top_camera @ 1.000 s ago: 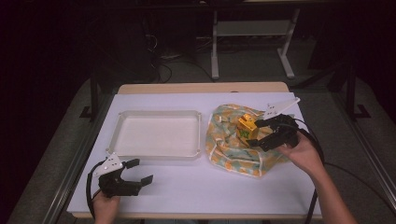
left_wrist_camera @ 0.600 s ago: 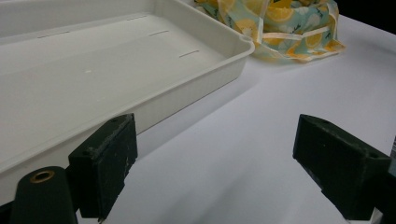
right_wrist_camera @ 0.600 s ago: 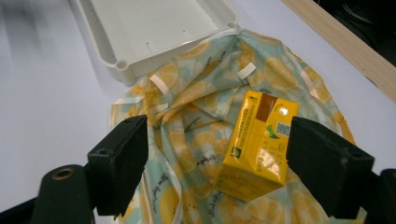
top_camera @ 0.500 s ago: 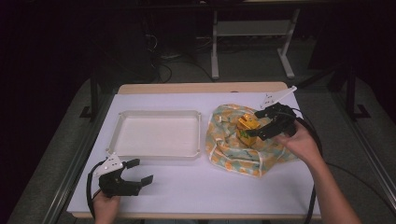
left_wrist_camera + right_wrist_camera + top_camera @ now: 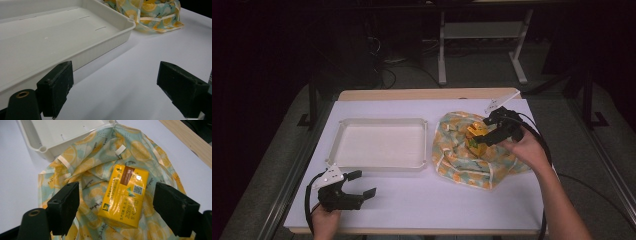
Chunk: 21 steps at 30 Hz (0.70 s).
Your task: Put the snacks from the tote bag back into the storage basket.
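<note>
right gripper (image 5: 116, 207): fingers wide, yellow packet (image 5: 124, 196) between them, untouched, on lemon-print cloth (image 5: 92, 165) | left gripper (image 5: 357, 185): fingers wide, empty, on tabletop (image 5: 437, 200) near white tray (image 5: 382, 165)

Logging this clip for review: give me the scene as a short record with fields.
surface: white table
tray: white tray, nothing in it, left of the bag
bag: lemon-print bag, lying open, touching the tray's corner
pack: yellow pack lying on the bag
right gripper: open, jaws either side of the pack, above it
left gripper: open, near the table's front edge
</note>
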Each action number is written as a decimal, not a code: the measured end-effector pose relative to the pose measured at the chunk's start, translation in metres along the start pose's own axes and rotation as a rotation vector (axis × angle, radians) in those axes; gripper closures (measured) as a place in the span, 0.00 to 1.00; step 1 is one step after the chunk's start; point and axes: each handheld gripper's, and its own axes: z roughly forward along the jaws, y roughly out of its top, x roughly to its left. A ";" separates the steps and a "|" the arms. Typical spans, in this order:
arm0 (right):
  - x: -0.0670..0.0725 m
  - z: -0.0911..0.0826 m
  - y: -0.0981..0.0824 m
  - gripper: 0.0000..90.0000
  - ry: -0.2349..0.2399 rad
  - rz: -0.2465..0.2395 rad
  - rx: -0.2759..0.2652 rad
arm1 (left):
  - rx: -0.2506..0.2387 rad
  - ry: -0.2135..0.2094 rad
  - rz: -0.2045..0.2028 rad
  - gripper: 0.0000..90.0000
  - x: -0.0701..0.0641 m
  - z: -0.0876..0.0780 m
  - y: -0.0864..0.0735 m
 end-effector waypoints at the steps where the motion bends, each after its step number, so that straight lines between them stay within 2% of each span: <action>1: -0.001 0.001 0.000 0.23 -0.004 -0.003 0.002 | 0.001 0.001 0.000 0.15 0.000 0.000 0.000; 8: -0.005 0.009 0.000 0.24 -0.004 0.010 0.023 | -0.001 0.001 0.000 0.15 0.000 0.000 0.000; 15: -0.003 0.016 0.003 0.25 -0.025 -0.008 0.044 | 0.001 0.000 -0.001 0.15 0.000 0.000 0.000; 21: -0.006 0.023 0.002 0.27 -0.026 0.015 0.074 | 0.002 -0.004 -0.005 0.15 -0.001 0.000 0.000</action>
